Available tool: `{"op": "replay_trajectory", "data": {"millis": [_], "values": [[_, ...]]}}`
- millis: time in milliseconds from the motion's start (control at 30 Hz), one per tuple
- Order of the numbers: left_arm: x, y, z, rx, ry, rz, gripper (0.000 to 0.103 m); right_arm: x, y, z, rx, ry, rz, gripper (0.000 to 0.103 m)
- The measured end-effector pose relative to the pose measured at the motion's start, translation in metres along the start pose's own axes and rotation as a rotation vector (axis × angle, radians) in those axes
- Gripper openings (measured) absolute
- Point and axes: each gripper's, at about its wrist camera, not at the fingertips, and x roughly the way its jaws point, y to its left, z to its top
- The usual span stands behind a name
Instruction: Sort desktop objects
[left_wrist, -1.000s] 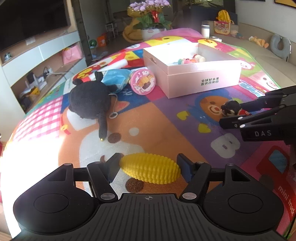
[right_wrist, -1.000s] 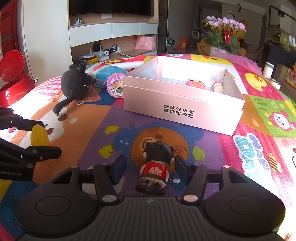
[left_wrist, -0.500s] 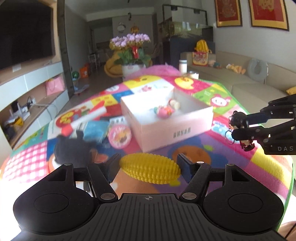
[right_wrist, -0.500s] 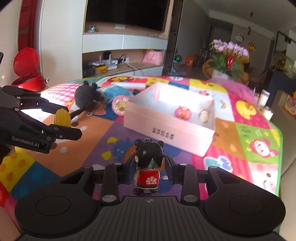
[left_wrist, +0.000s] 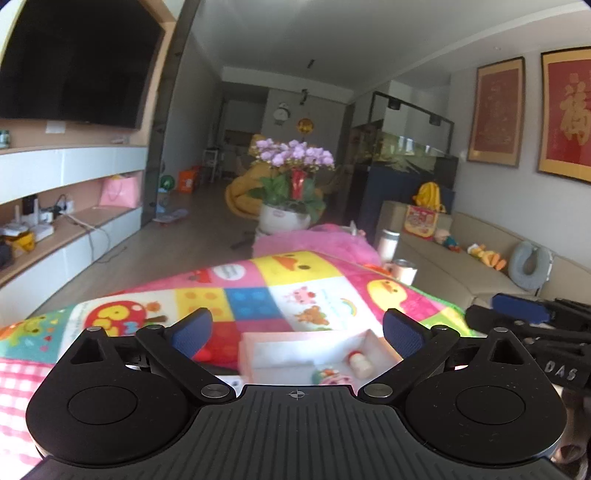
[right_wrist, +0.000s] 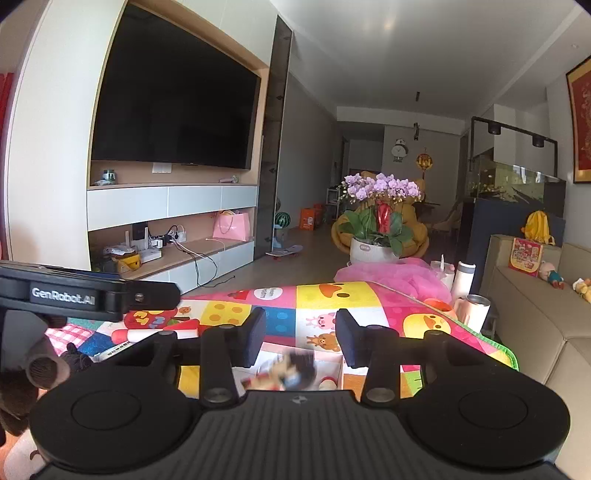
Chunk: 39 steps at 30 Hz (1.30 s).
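Note:
My left gripper (left_wrist: 297, 328) is open and empty, held above the pink box (left_wrist: 258, 352). Inside the box lie a small white bottle toy (left_wrist: 360, 363) and a pink round toy (left_wrist: 328, 376). The yellow corn is out of view. My right gripper (right_wrist: 300, 339) is open above the same box (right_wrist: 325, 367). The black-haired doll in red (right_wrist: 284, 373) shows blurred below its fingers, apart from them. The right gripper appears at the right edge of the left wrist view (left_wrist: 532, 325).
The colourful play mat (left_wrist: 280, 291) covers the table. A black plush toy (right_wrist: 33, 373) lies at the left. Cups (right_wrist: 476, 306) stand at the mat's far right edge. A beige sofa (right_wrist: 535, 314) is on the right, a flower pot (right_wrist: 376, 236) beyond.
Both grippers rose and moved over the box and opened. The corn has left my left gripper and the doll has left my right gripper.

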Motion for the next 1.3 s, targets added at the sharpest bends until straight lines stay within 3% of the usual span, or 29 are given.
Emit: {"op": "replay_trajectory", "data": {"millis": [100, 167, 300, 533, 633, 800, 967, 1067, 1200, 1300], "values": [[-0.007, 0.021, -0.023, 0.018, 0.069, 0.100, 0.103, 0.003, -0.006, -0.008, 0.028, -0.007, -0.006, 0.059], [-0.012, 0.035, -0.044, 0.024, 0.131, 0.145, 0.103, 0.009, -0.006, -0.012, 0.041, 0.019, -0.011, 0.060], [-0.039, 0.061, -0.085, -0.024, 0.178, 0.189, 0.103, 0.024, 0.008, -0.021, 0.039, 0.076, 0.016, 0.061], [-0.071, 0.109, -0.128, -0.171, 0.292, 0.230, 0.103, 0.051, 0.101, -0.035, -0.203, 0.132, 0.177, 0.065], [-0.084, 0.119, -0.134, -0.205, 0.270, 0.236, 0.103, 0.074, 0.150, -0.044, -0.327, 0.215, 0.239, 0.060], [-0.103, 0.126, -0.135, -0.217, 0.200, 0.282, 0.103, 0.112, 0.208, -0.067, -0.546, 0.287, 0.225, 0.060], [-0.108, 0.129, -0.135, -0.219, 0.189, 0.274, 0.103, 0.131, 0.230, -0.091, -0.684, 0.330, 0.182, 0.060], [-0.109, 0.129, -0.136, -0.212, 0.190, 0.280, 0.103, 0.132, 0.234, -0.101, -0.743, 0.328, 0.165, 0.054], [-0.111, 0.132, -0.138, -0.195, 0.198, 0.286, 0.103, 0.106, 0.226, -0.086, -0.675, 0.312, 0.222, 0.054], [-0.111, 0.136, -0.138, -0.191, 0.204, 0.298, 0.103, 0.079, 0.207, -0.058, -0.509, 0.394, 0.357, 0.054]]}}
